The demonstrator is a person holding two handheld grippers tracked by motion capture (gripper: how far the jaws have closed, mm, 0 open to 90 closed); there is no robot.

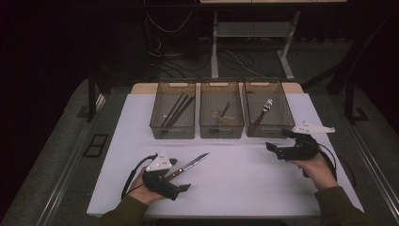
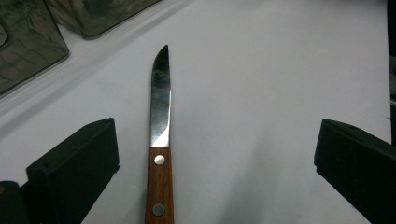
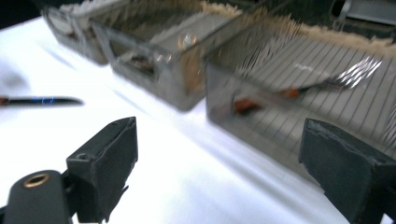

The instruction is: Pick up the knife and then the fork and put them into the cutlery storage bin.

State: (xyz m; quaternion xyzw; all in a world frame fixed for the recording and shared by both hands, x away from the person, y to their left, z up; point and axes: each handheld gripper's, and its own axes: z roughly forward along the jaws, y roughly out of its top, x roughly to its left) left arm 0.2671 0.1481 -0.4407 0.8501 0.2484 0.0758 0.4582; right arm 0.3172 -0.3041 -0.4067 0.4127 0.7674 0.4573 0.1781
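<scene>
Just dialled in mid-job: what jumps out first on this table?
A wood-handled knife lies on the white table, between the open jaws of the left gripper. Behind it stand three smoky bins; the right one holds a fork, near the open right gripper.

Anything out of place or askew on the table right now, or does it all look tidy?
One thing: the knife lies loose on the white table, aslant, while the other utensils sit in the three bins. It lies between the open jaws of the left gripper, not gripped. Nothing looks spilled or damaged.
</scene>
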